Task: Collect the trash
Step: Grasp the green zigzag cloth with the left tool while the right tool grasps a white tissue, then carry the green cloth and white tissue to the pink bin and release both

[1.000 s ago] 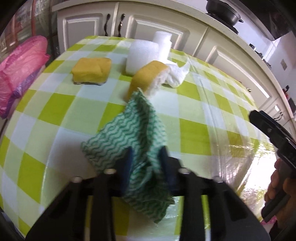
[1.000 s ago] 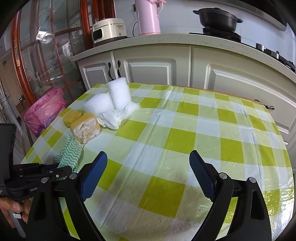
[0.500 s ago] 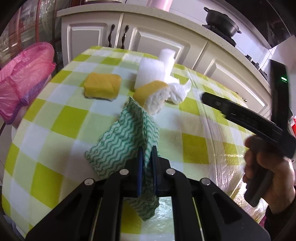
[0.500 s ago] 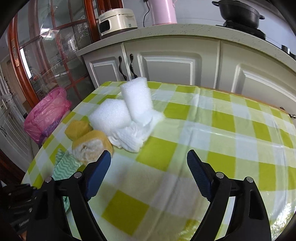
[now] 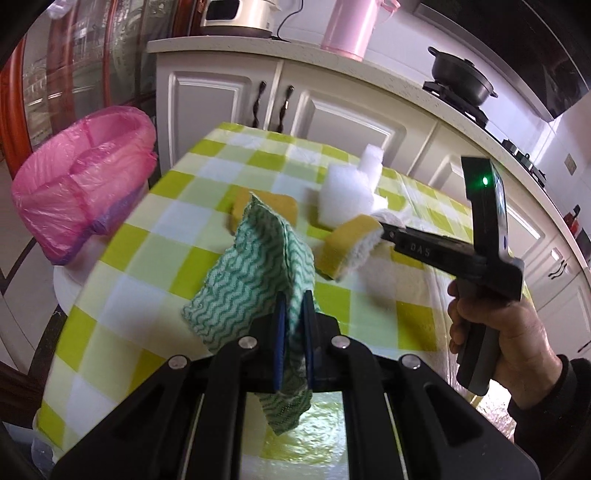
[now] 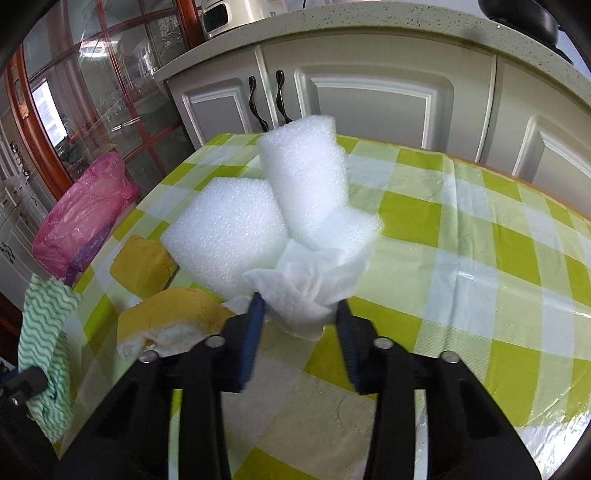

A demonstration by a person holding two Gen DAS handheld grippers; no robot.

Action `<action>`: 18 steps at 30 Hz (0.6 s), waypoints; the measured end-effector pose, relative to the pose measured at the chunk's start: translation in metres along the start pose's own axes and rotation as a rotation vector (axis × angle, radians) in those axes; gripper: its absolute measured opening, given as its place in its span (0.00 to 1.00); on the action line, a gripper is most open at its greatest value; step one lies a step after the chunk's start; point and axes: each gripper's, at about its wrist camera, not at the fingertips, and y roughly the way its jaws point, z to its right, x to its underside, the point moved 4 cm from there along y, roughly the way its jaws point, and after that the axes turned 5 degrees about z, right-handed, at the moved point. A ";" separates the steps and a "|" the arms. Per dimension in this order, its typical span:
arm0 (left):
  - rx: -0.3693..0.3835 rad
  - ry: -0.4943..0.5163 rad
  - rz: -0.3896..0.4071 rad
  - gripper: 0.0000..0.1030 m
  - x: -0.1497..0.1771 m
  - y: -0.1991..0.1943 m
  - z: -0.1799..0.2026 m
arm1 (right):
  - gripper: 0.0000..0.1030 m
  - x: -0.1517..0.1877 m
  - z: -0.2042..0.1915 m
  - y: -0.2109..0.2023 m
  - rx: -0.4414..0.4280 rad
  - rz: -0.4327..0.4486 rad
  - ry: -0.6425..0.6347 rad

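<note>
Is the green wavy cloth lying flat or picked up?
Picked up: the left hand-held gripper is shut on the green wavy cloth, which hangs crumpled above the table.

From my left wrist cam the green cloth (image 5: pixel 255 273) covers part of the far yellow sponge (image 5: pixel 286 206), and its lower bit is tucked behind the fingers (image 5: pixel 281 343). On the right cam the tissue (image 6: pixel 306 291) is motion-blurred, so I can't tell if it's actually pinched. Black pot (image 6: pixel 524 14) is cut off up top.
</note>
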 end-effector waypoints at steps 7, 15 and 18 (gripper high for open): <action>-0.011 -0.014 0.020 0.08 -0.006 -0.004 -0.008 | 0.28 0.004 0.010 -0.025 0.011 0.047 0.018; -0.027 -0.022 0.064 0.08 -0.019 -0.018 -0.019 | 0.28 0.004 0.013 -0.075 0.021 0.123 0.014; -0.037 -0.026 0.085 0.08 -0.026 -0.027 -0.025 | 0.28 0.003 0.010 -0.091 0.016 0.146 0.025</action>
